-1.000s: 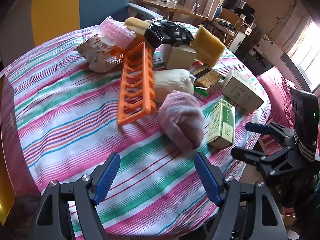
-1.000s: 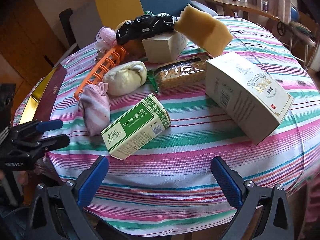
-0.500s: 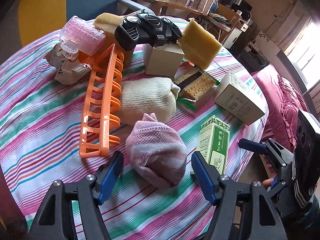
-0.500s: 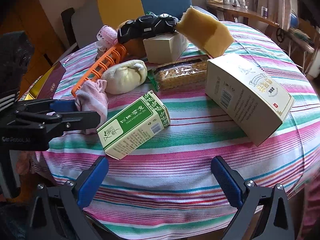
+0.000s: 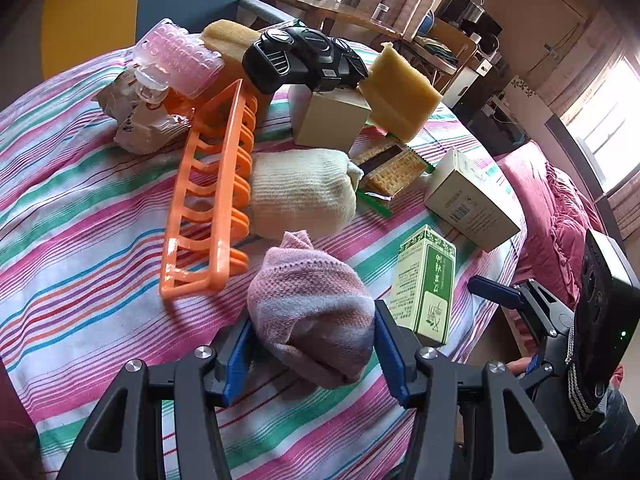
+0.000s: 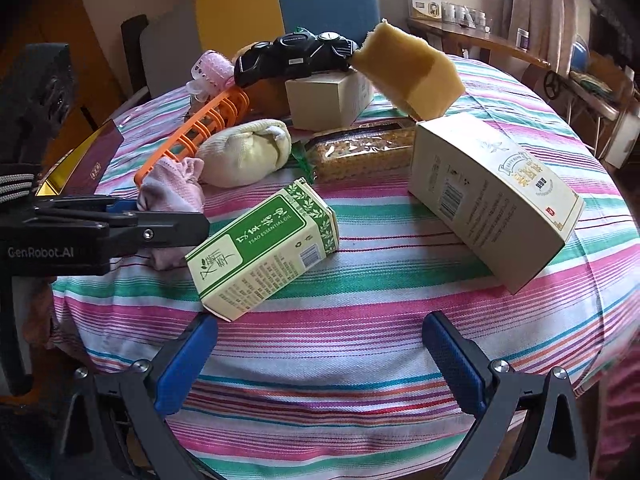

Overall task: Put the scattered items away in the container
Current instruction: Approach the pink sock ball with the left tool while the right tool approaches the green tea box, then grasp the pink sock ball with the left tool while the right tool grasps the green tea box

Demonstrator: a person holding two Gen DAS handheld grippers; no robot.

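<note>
Left wrist view. Left gripper (image 5: 310,354) at bottom centre, jaws closing around the pink sock ball (image 5: 312,312); blue pads (image 5: 390,354) right up against both flanks of the ball, firm pressing not certain. Sock ball resting on the striped tablecloth (image 5: 80,248), lower centre. Orange rack (image 5: 212,196) left of centre, lying flat, running toward upper left. Cream sock roll (image 5: 302,192) at centre, touching the rack's right edge. Green carton (image 5: 426,280) upright just right of the pink ball. Cracker packet (image 5: 394,166) beyond the cream roll. Pale box (image 5: 472,200) at right. Black gadget (image 5: 304,58) at upper centre, perched on a small cardboard box (image 5: 332,120); yellow sponge (image 5: 400,92) leaning to its right. Pink plastic case (image 5: 180,58) and crumpled wrapper (image 5: 140,120) at upper left. Right gripper (image 5: 516,312) at right edge, off the table rim. No container identifiable.

Right wrist view. Right gripper (image 6: 320,364) at bottom, jaws wide apart, nothing between, hovering over bare tablecloth (image 6: 360,340). Green carton (image 6: 264,248) lying on its side at centre. Pale box (image 6: 492,196) tilted at right. Left gripper (image 6: 160,226) entering from left edge, pink sock ball (image 6: 172,190) at its tips. Cream sock roll (image 6: 244,152), cracker packet (image 6: 360,152), sponge (image 6: 412,76), black gadget (image 6: 296,58) beyond.
</note>
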